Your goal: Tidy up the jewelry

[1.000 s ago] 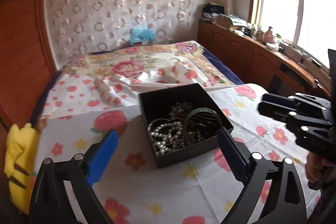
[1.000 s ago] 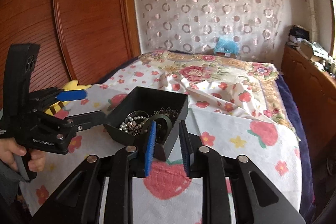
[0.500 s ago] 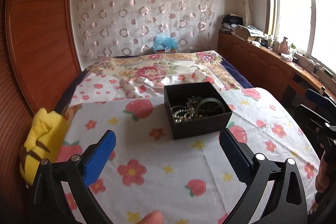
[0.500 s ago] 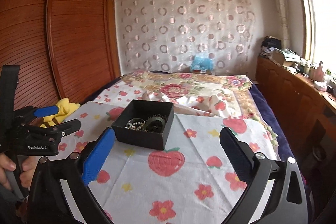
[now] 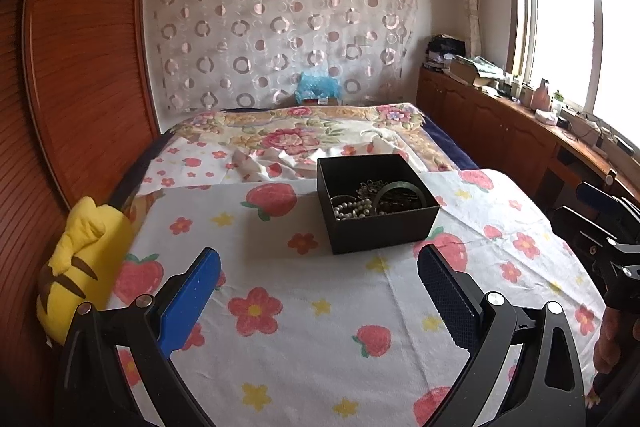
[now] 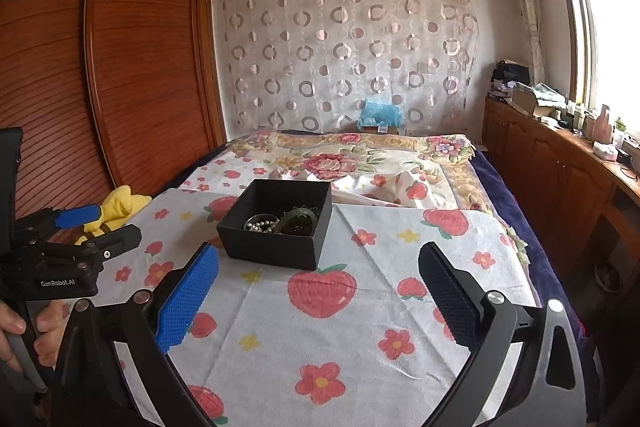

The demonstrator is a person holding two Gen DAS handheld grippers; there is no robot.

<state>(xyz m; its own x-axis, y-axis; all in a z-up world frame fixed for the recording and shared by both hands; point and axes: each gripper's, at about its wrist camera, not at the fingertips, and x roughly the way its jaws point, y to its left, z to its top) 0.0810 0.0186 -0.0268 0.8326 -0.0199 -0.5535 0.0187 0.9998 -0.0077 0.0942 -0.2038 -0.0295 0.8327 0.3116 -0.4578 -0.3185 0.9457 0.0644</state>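
Left wrist view: my left gripper [image 5: 318, 273] and right gripper [image 6: 318, 273] gape wide, empty, near the bed's [image 5: 304, 323] foot end. I think everything's in the box [image 5: 376, 203]; next, nothing to grab.

Matt black box [image 5: 380, 223], card-like, flat finish inside and out. Glossy pearl beads [image 5: 354, 207] within, beside a smooth dull-green bangle [image 5: 398, 187] and fine dark metallic chain work. Soft woven cloth [image 5: 320, 307] underneath, printed with strawberries and flowers, lightly creased. Plush yellow toy [image 5: 80, 263], fuzzy fabric. Black matt plastic on the left gripper [image 5: 318, 281] and right gripper [image 6: 318, 283], with shiny metal pins at the joints; textured blue rubbery pads [image 6: 188, 301] with a fine dimpled grain. Ribbed, varnished wood on the wardrobe [image 6: 120, 67], semi-gloss. Sheer curtain [image 6: 344, 47] with satiny circles.
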